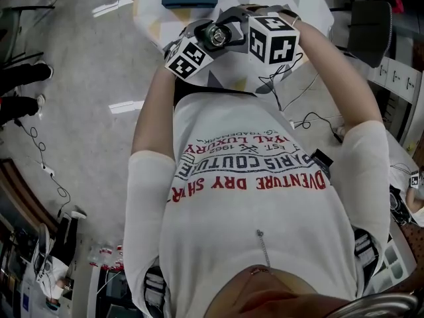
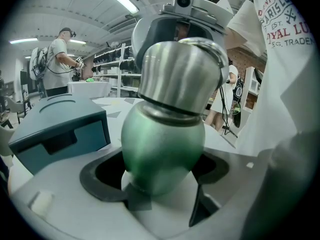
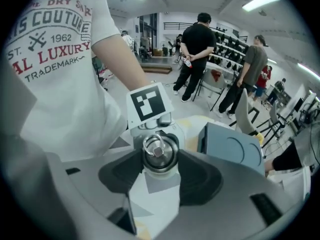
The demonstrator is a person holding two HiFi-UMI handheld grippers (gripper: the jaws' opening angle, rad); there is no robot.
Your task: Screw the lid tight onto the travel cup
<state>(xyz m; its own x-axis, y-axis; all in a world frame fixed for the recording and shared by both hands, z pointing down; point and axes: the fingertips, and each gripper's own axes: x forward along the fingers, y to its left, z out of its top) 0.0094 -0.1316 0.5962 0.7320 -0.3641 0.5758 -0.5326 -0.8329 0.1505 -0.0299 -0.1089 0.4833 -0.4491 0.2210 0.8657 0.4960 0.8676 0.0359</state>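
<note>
Travel cup (image 2: 162,144) — green body, steel lid (image 2: 180,76) — held up off the table (image 1: 151,5), close to the person's chest. Left gripper (image 2: 161,186) clamps the green body from both sides. Right gripper (image 3: 160,165) sits above — jaws closed round the lid, its top ring showing between them.

Your arms (image 1: 154,118) are bent, raised before your chest. Your left gripper (image 2: 160,176) clamps the cup (image 2: 162,144) by its body. Your right gripper (image 3: 160,170), tipped steeply down, pinches the lid (image 3: 160,153) between both pads.
</note>
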